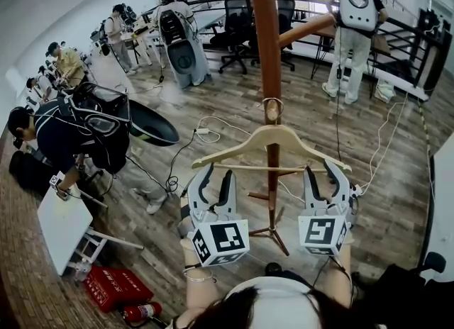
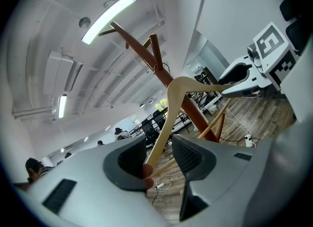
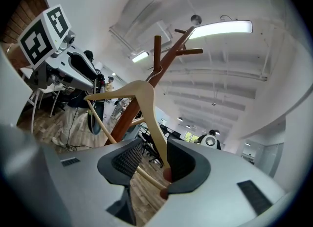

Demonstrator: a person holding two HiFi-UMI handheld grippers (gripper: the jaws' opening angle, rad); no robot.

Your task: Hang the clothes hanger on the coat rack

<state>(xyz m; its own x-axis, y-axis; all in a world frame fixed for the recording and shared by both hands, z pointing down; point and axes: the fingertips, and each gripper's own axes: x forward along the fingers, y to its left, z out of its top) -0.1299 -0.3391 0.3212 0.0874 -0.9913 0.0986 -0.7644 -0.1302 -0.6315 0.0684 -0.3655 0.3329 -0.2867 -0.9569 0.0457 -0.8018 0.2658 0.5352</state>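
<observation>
The wooden clothes hanger [image 1: 273,136] hangs level, its wire hook at the post of the coat rack [image 1: 266,37]. We judge it light, stiff and smooth, apt to swing; its arm ends offer the best hold. The left claw [image 1: 215,175] and right claw [image 1: 325,173] stand wide, each loosely around one end, neither clamping.
</observation>
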